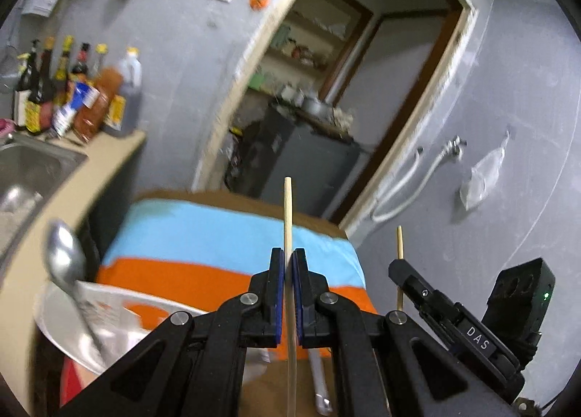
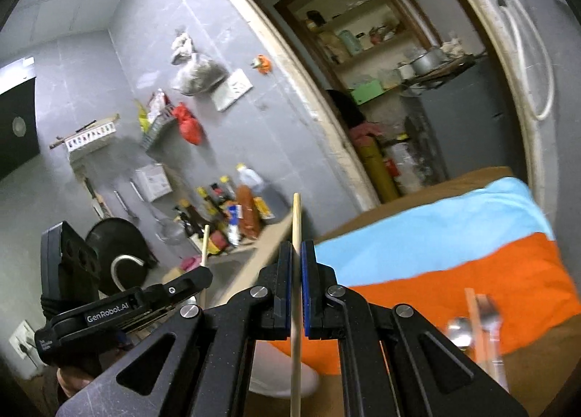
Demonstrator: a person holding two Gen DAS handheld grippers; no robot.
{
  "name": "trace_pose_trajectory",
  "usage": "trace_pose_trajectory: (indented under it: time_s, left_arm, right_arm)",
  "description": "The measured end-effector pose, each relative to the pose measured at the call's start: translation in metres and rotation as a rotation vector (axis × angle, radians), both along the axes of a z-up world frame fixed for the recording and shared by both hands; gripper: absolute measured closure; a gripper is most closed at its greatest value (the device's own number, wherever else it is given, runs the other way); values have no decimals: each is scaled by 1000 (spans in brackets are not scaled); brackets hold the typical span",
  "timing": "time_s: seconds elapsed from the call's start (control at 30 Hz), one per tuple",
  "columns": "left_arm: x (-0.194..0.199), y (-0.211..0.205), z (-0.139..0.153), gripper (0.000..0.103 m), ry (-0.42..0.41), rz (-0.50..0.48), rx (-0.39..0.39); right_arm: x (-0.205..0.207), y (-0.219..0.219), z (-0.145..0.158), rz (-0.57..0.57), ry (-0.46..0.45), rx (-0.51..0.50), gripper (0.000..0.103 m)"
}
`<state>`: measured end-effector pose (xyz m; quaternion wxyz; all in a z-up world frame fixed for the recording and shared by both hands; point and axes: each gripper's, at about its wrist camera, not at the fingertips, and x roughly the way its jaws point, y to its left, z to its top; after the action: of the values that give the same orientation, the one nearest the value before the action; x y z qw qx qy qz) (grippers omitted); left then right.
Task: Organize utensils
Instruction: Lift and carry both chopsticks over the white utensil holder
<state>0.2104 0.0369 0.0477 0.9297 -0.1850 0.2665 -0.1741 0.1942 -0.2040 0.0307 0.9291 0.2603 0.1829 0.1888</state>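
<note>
Room: grey tiled kitchen wall, open doorway (image 1: 326, 90) ahead of both jaws.
Surface: table under an orange-and-blue cloth (image 1: 218, 235), below the jaws.
Left gripper (image 1: 288, 293): clenched on a pale wooden chopstick (image 1: 287, 213), upright between the pads.
Right gripper (image 2: 297, 290): clenched on a second chopstick (image 2: 296, 221).
Bowl (image 1: 72, 326): lower left of left jaws, spoon (image 1: 65, 261) leaning inside.

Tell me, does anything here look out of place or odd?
Nothing is spilled or broken. One oddity: the pair of chopsticks is split, the left gripper shut on one chopstick and the right gripper shut on the other chopstick, both held up above the table. A spoon leans askew in the bowl.
</note>
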Motion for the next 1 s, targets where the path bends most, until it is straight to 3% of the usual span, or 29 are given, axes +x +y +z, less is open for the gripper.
trace_pose_trajectory:
  time_s: [0.27,0.4,0.57,0.8,1.0]
  left_arm:
    - [15,71,17,98,-90,114,-6]
    - [33,100,9,98,-113,185,-33]
    - [41,112,-5,98,-122,236,-51]
    - [31,104,-24,98,-171,302,71]
    - [20,97,-32,98,-214,330,125]
  right_arm:
    - [23,73,16,15,-71,51,99]
    - [33,97,27,-7,-147,59,99]
    - [43,112,25,-69,-168,32,99]
    - [44,120,8,-140,-173,10,99]
    - [43,124,0,-183,-196,-36,99]
